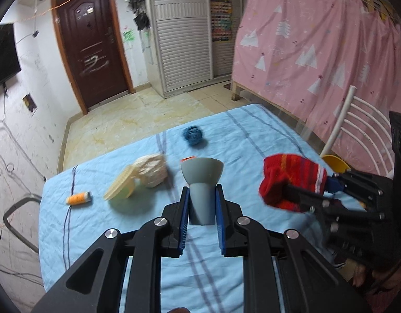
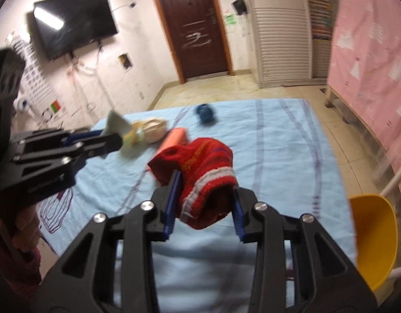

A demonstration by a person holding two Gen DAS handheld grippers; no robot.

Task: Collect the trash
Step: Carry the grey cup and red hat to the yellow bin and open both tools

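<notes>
My left gripper (image 1: pixel 202 195) is shut on a grey funnel-shaped cup (image 1: pixel 202 180), held above the blue tablecloth (image 1: pixel 252 135). My right gripper (image 2: pixel 204 182) is shut on a red knitted sock (image 2: pixel 200 167) with a white stripe; it also shows in the left wrist view (image 1: pixel 291 180). On the cloth lie a crumpled beige wad (image 1: pixel 152 169) beside a pale yellow lid (image 1: pixel 119 185), an orange tube (image 1: pixel 78 198), a blue ball (image 1: pixel 193 135) and an orange packet (image 2: pixel 174 137).
A yellow bin (image 2: pixel 375 237) stands at the table's right edge beside a white chair (image 1: pixel 354 125). A pink curtain (image 1: pixel 317 39) hangs on the right. A door (image 1: pixel 91 39) and tiled floor lie beyond the table.
</notes>
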